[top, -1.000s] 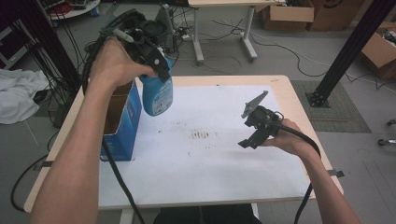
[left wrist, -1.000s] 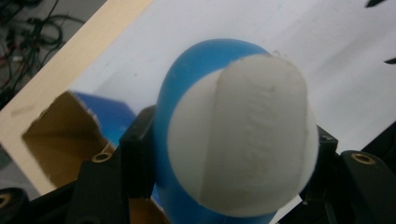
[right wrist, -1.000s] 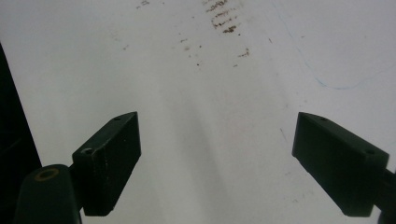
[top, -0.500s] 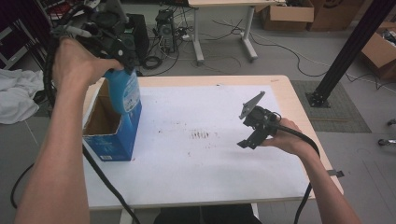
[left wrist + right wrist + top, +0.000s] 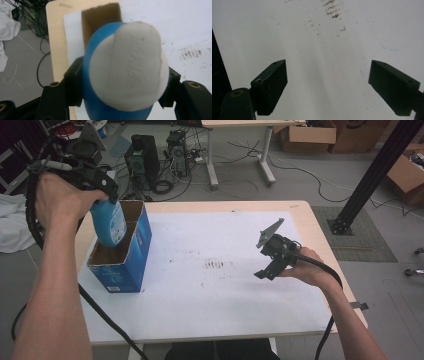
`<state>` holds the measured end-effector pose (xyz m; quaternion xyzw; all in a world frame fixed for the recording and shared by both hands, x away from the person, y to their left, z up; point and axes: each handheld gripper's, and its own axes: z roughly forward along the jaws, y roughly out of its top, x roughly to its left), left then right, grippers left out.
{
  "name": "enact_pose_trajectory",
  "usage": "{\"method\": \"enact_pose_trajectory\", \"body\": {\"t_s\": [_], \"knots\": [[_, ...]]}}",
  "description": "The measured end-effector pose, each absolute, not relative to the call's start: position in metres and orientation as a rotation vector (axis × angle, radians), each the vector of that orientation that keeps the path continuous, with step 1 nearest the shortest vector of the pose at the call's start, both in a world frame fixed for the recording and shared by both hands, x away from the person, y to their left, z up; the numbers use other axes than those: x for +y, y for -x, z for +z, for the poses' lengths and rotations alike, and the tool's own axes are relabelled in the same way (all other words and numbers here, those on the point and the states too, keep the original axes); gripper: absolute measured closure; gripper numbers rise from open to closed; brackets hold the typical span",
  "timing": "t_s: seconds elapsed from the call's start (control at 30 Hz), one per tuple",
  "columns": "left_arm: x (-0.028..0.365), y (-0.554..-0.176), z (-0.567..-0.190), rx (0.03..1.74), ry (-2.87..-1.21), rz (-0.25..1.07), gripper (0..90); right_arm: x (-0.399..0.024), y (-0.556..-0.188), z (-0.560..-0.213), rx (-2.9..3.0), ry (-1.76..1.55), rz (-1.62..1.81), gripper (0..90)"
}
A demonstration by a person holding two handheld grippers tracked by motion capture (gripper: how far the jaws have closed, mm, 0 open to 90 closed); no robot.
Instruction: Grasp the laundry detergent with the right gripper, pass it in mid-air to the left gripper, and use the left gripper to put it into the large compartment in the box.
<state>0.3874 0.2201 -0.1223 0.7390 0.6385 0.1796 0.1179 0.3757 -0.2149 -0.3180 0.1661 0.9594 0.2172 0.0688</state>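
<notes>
Over the last second the left gripper (image 5: 102,195) has carried the blue bottle (image 5: 111,222) sideways from above the white mat to a spot over the blue cardboard box (image 5: 125,257) at the left edge of the table (image 5: 310,220). That puts the bottle where it needs to be for packing: its lower end now hangs in the box's open mouth, so what seems left is to lower it and let go (the base is hidden behind the box wall, so I cannot tell whether it touches the bottom yet).

In the left gripper view the bottle (image 5: 100,82) sits squarely between the two black jaws, which are clamped on its blue sides just under the white cap (image 5: 130,67).

Farther right, the right gripper (image 5: 267,270) has kept still above the mat (image 5: 317,45); its jaws stand wide apart with nothing between them.
</notes>
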Motion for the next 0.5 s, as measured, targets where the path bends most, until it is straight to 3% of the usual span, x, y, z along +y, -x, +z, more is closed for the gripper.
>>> {"method": "enact_pose_trajectory", "body": {"t_s": [0.5], "knots": [[0.234,-0.4,-0.202,1.937,-2.151,0.4,38.3,-0.217,-0.373,-0.324,2.894,-0.5,0.645,15.9]]}}
